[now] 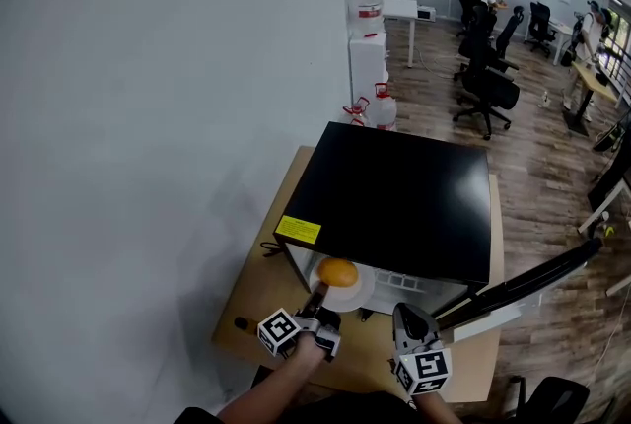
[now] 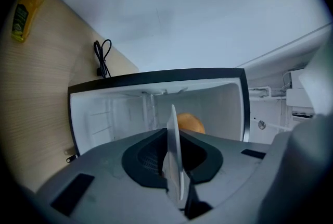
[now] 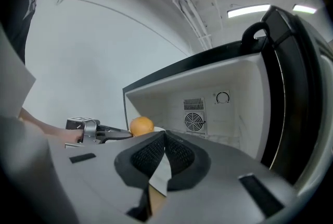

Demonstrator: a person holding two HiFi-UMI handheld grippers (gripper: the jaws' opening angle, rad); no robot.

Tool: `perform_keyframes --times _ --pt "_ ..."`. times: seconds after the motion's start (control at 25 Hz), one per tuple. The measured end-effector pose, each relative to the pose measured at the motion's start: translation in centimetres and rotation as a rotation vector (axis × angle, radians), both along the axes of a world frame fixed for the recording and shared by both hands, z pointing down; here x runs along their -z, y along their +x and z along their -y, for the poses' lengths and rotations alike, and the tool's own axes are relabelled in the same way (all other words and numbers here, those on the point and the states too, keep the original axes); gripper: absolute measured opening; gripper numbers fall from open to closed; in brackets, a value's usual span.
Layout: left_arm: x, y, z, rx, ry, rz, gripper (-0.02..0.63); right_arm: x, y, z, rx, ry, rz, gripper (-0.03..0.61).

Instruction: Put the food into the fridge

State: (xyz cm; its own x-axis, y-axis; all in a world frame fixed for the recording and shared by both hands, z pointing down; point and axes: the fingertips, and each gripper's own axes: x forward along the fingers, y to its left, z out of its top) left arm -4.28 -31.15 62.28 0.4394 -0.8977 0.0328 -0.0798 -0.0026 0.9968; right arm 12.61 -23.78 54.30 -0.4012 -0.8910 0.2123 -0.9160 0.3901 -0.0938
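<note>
As the left gripper (image 1: 318,307) clamps a plate (image 1: 357,298) with an orange (image 1: 338,271) at the fridge (image 1: 394,200) mouth, the right gripper (image 1: 406,313) before the fridge is closed.

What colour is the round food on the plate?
The food is orange, clearest in the head view.

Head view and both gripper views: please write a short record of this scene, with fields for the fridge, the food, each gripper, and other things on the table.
fridge: small black fridge on a wooden table, door swung open
inside: white walls, fan grille at the back
food: orange on a white plate, at the fridge's opening
left gripper: shut on the plate's rim
right gripper: jaws together, holding nothing, before the opening
others: yellow bottle, black cable
</note>
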Motion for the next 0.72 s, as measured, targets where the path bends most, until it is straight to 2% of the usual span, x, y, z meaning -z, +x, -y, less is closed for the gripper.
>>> perform_keyframes --times 0.28,0.52,0.72 --pt "-0.8 -0.1 3.1 0.053 0.030 0.002 0.035 -0.2 -0.2 2.1 0.024 -0.012 0.032 0.060" --pt "-1.4 0.3 4.8 0.074 0.018 0.005 0.035 -0.4 -0.1 3.3 0.016 -0.020 0.047 0.060" --pt "-1.8 0.4 5.7 0.092 -0.005 0.011 0.035 -0.7 -0.6 3.6 0.017 -0.008 0.016 0.060"
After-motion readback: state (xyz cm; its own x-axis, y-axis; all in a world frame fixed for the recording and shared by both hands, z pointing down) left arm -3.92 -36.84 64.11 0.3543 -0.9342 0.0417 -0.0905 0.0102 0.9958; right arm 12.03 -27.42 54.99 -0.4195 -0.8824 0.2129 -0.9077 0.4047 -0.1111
